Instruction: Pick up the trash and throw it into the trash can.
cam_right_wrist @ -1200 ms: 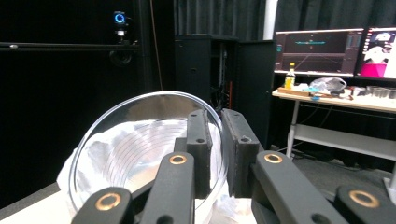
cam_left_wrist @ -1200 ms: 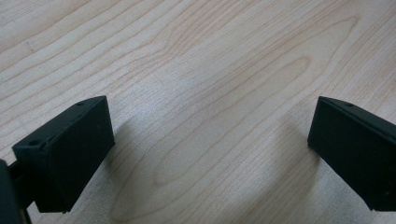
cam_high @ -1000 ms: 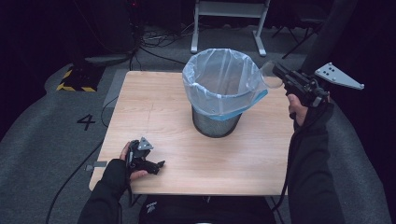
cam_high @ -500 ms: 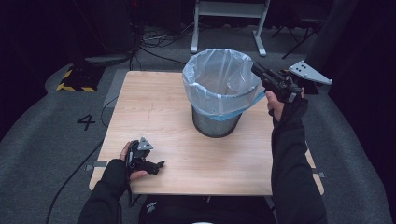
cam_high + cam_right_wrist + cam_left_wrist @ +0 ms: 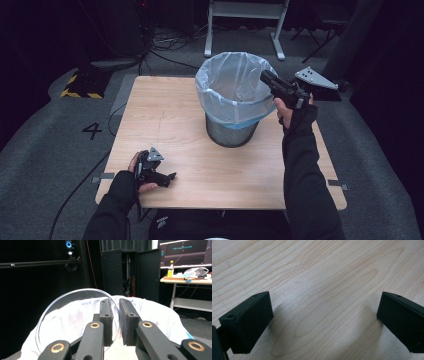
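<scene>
The only thing I can read is a dark number 4 (image 5: 93,130) marked on the grey floor (image 5: 45,150), left of my counter (image 5: 165,115).

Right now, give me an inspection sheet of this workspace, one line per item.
Surface: light wooden table, bare around the bin.
Job's things: clear round disc, edge-on between the right gripper jaws, held over the bin; wire waste bin with a pale plastic liner, upright on the table.
Clutter: nothing seen.
Grippers: right gripper shut on the clear round disc at the bin's rim; left gripper open, jaws wide apart, resting low over the wood near the front edge.
Cables: black cables on the floor behind the table.
Surroundings: grey carpet marked 4, white frame behind, monitor above a desk.
</scene>
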The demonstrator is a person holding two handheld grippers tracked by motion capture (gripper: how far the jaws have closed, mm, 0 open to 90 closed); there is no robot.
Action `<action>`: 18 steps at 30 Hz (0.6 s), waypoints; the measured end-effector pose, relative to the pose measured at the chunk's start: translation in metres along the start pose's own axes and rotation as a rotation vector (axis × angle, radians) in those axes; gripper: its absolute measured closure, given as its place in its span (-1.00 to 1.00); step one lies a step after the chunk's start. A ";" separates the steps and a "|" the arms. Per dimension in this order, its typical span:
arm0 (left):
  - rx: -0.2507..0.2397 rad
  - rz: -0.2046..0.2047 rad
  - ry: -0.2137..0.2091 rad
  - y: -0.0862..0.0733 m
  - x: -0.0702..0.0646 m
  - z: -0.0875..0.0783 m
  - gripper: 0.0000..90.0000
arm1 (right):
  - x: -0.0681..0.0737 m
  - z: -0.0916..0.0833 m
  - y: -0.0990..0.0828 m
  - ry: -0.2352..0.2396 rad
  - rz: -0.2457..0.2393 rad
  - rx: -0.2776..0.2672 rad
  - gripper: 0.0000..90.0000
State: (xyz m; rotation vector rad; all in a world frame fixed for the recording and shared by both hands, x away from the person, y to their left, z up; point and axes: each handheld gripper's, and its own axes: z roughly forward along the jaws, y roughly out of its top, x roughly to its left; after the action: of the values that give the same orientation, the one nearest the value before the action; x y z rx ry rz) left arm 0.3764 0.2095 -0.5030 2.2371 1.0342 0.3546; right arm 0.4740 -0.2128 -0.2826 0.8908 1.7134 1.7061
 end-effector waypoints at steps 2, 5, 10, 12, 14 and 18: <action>0.000 0.000 0.000 0.000 0.000 0.000 -0.99 | 0.001 0.001 -0.001 -0.003 0.009 -0.001 0.81; 0.000 0.000 0.000 0.000 0.000 0.000 -0.99 | -0.002 0.003 -0.004 -0.006 0.011 0.016 0.80; 0.000 0.000 0.000 0.000 0.000 0.000 -0.99 | -0.003 0.004 -0.008 -0.010 0.017 0.028 0.78; 0.000 0.000 0.000 0.000 0.000 0.000 -0.99 | -0.004 0.005 -0.010 -0.012 0.020 0.033 0.74; 0.000 -0.001 0.000 0.000 0.000 0.000 -0.99 | -0.005 0.005 -0.013 -0.014 0.024 0.041 0.67; 0.000 0.000 0.000 0.000 0.000 0.000 -0.99 | -0.006 0.002 -0.015 -0.022 0.019 0.039 0.62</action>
State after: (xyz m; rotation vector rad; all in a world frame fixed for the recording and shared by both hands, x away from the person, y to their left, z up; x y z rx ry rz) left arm 0.3763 0.2095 -0.5030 2.2369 1.0345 0.3545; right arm 0.4778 -0.2157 -0.2976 0.9432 1.7343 1.6738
